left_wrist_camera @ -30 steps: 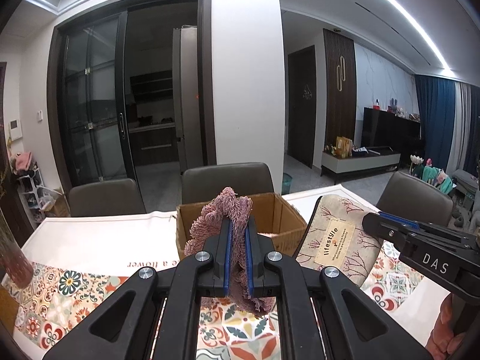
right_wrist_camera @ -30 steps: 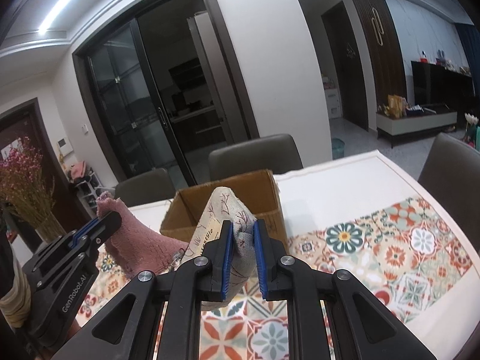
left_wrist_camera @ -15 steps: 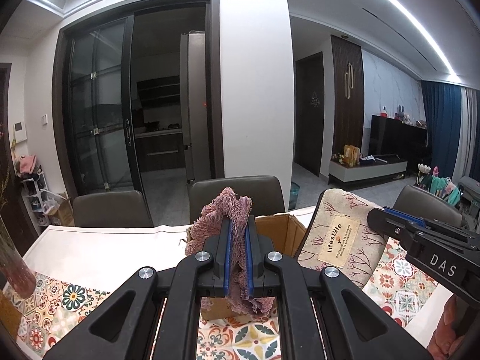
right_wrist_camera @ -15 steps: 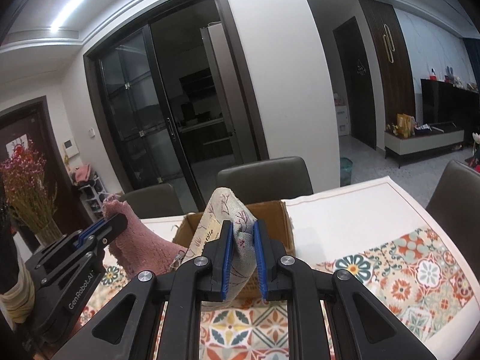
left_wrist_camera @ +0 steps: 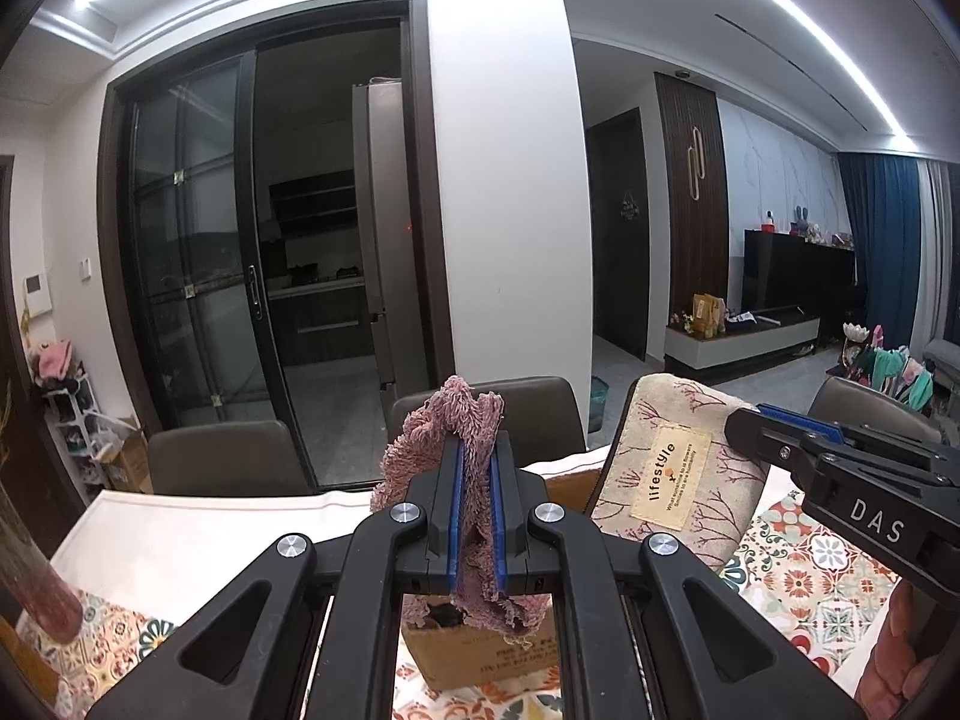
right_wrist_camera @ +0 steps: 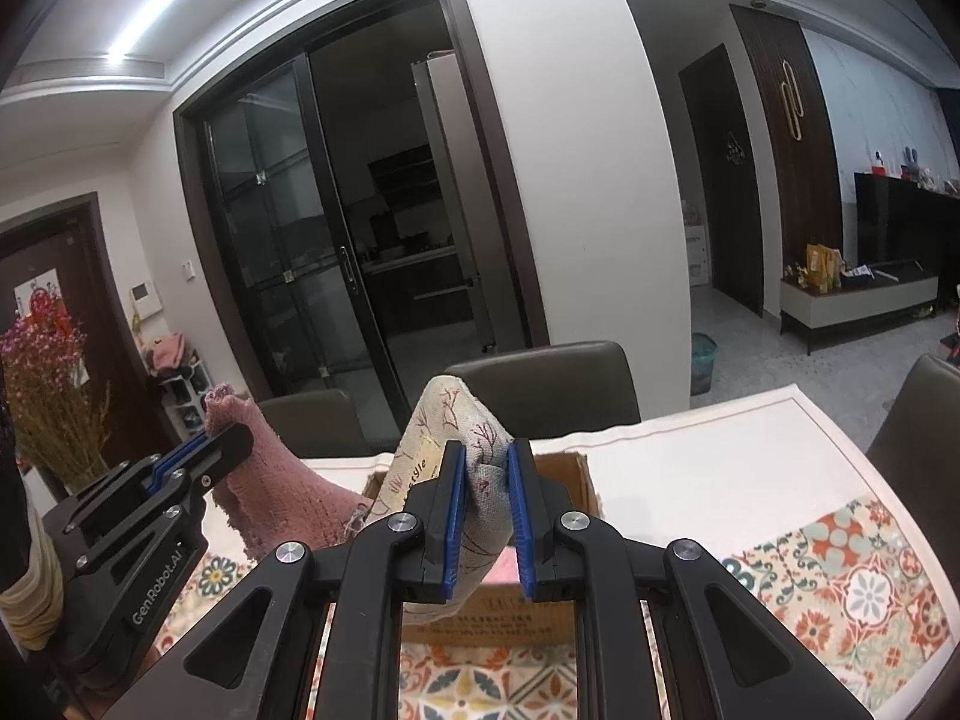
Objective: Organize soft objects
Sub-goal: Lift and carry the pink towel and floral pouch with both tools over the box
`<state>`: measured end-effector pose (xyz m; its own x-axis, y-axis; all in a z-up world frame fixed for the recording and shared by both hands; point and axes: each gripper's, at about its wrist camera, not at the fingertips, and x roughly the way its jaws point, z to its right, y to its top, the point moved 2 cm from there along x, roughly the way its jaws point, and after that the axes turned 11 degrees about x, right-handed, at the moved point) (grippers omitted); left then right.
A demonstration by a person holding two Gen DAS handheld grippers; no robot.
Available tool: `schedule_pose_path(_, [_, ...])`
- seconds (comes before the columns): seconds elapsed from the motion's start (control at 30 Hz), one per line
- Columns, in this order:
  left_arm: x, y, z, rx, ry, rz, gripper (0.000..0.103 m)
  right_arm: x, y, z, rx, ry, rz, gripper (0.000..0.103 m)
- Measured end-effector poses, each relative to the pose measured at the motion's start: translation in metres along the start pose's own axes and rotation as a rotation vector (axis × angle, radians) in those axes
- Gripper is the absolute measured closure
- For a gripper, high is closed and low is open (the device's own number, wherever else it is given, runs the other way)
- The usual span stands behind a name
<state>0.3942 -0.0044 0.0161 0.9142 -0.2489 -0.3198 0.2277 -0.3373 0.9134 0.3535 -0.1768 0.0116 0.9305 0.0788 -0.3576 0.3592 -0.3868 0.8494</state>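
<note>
Item 1: pink cloth point(left_wrist_camera: 474, 438). Shaggy, limp pile fabric, pinched by a bunched fold in the left gripper point(left_wrist_camera: 475, 516), jaws pressed tight on it. It hangs in the air just in front of the box point(left_wrist_camera: 480, 654), loose ends drooping below the jaws. Judged light and floppy; it will sag and trail, so a grip on gathered folds suits it best.

Item 2: beige cloth point(right_wrist_camera: 456, 420). Flat-woven, printed with branches, bearing a sewn label. Clamped in the right gripper point(right_wrist_camera: 486, 516), jaws closed on a folded peak; held above the box's near wall, beside the pink one. Judged a little stiffer, keeps its crease, not slippery.

Item 3: cardboard box, open top, on the patterned table point(right_wrist_camera: 870, 588). Something pink shows inside; what, I cannot tell. Likely the destination for both cloths.
</note>
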Motion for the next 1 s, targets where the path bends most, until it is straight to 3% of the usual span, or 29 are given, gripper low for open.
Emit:
schedule_pose_path(0.47, [0.055, 0.007, -0.007, 0.021, -0.026, -0.011, 0.093, 0.047, 0.013, 0.003, -0.034, -0.026, -0.015, 0.087])
schedule_pose_path(1.0, [0.142, -0.028, 0.007, 0.029, -0.118, -0.184, 0.093, 0.133, -0.013, 0.031, -0.031, -0.084, -0.199, 0.087])
